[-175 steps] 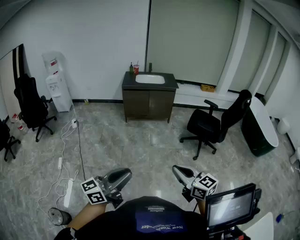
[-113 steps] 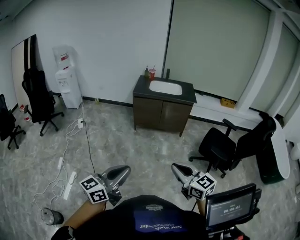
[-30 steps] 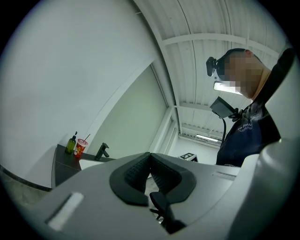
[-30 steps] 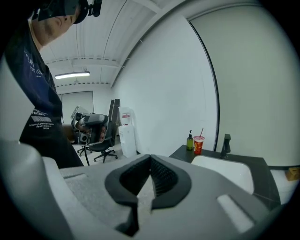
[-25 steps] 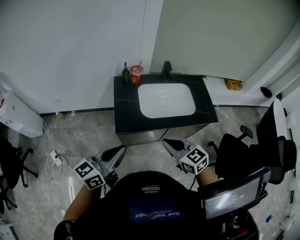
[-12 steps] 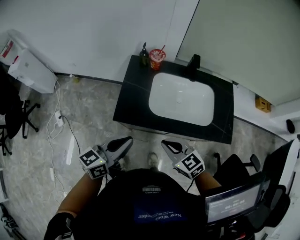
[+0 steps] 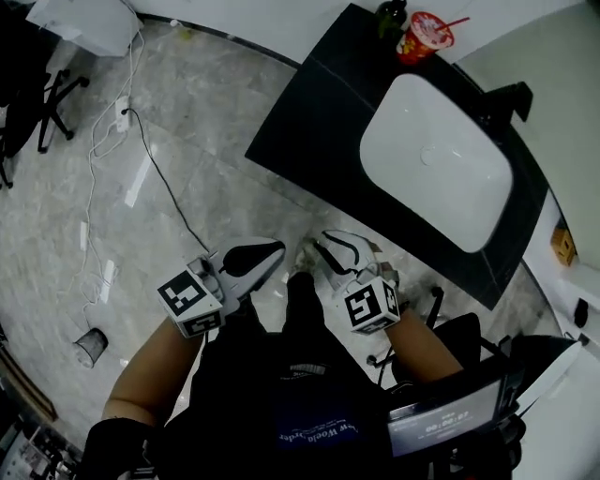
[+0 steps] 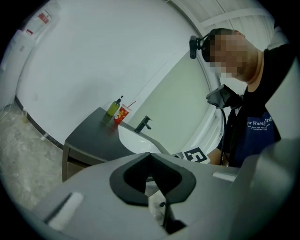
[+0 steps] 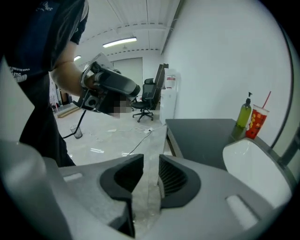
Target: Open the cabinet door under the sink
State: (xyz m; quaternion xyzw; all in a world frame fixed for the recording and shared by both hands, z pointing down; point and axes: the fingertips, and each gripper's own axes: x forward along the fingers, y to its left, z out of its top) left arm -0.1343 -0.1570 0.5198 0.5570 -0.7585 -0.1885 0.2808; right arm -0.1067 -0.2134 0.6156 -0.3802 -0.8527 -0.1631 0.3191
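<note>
The sink cabinet's dark countertop [image 7: 319,131] with its white basin [image 7: 436,173] fills the upper right of the head view; the doors below are hidden from above. In the left gripper view part of the brown cabinet front [image 8: 72,165] shows under the counter. My left gripper [image 7: 275,249] is held low in front of the cabinet, its pads meeting at the tips [image 8: 151,154], shut on nothing. Beside it my right gripper [image 7: 322,246] points down along the counter's edge. Its jaws are opening, with a narrow gap [image 9: 151,157] and nothing between them. Neither touches the cabinet.
A green soap bottle [image 7: 392,14], a red cup with a straw [image 7: 422,36] and a black faucet [image 7: 506,94] stand at the counter's back. Cables [image 7: 122,141] and a small bin [image 7: 89,347] lie on the floor to the left. A black office chair [image 7: 450,328] is at the right.
The person has walked across the room up to the sink cabinet. Both grippers have dropped lower in front of it over the last second, and the right gripper has rolled and parted its jaws slightly.
</note>
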